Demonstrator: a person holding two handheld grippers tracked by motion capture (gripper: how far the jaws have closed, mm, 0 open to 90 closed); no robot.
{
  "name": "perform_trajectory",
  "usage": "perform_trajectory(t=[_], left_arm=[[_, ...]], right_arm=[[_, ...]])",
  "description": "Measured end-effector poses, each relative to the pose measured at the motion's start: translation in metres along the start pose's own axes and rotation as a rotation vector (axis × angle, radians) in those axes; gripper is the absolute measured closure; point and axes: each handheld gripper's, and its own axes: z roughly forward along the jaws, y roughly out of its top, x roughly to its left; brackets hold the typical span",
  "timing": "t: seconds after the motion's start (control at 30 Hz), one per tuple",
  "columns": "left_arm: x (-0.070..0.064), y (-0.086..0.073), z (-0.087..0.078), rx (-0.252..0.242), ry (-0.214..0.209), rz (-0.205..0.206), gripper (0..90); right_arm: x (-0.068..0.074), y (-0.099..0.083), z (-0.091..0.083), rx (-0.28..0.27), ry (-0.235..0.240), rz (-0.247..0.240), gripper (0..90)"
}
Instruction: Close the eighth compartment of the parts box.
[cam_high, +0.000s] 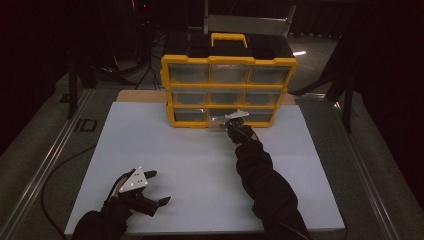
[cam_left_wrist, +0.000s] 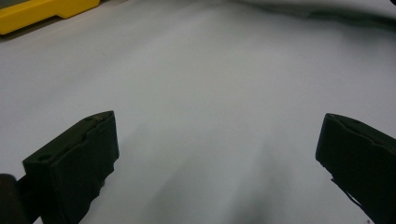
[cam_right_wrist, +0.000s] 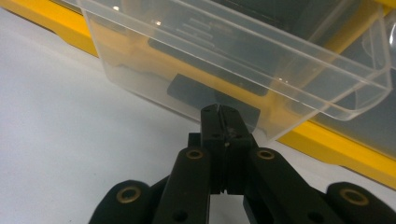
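Observation:
A yellow and black organizer (cam_high: 227, 62) with three rows of clear drawers stands at the far side of the white mat (cam_high: 200, 165). Its bottom middle clear drawer (cam_high: 218, 120) is pulled partway out. My right gripper (cam_high: 235, 126) is at that drawer's front. In the right gripper view the jaws (cam_right_wrist: 220, 111) are pressed together on the pull tab of the clear drawer (cam_right_wrist: 243, 51), which looks empty. My left gripper (cam_high: 161, 187) rests low over the near left of the mat, open. In the left gripper view it (cam_left_wrist: 217, 149) has nothing between its fingers (cam_left_wrist: 74, 158).
The organizer's yellow carry handle (cam_high: 229, 39) sits on top. A strip of its yellow base (cam_left_wrist: 42, 11) shows far off in the left gripper view. Metal rails (cam_high: 47, 165) run along the table's sides, and a black cable (cam_high: 55, 170) trails at the left.

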Motion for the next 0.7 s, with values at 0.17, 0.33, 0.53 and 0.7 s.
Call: perform_trajectory(t=[0.17,0.33,0.53,0.7], left_arm=[[0.0001,0.0001,-0.0004,-0.002,-0.002,-0.001,0.0],[0.0001,0.0001,-0.0006,-0.001,-0.002,0.001,0.0],[0.0001,0.0002,-0.0008,-0.003,-0.003,0.003,0.0],[0.0001,0.0001,-0.0009,-0.003,-0.002,0.002,0.0]], right_arm=[[-0.0011,0.0012,0.0019,0.0,0.0,0.006,90.0],[-0.001,0.0032,0.0047,0.002,-0.006,0.009,90.0],[-0.0015,0.0043,0.0074,0.0,-0.012,0.012,90.0],[-0.0022,0.0045,0.0095,0.004,-0.02,0.01,90.0]])
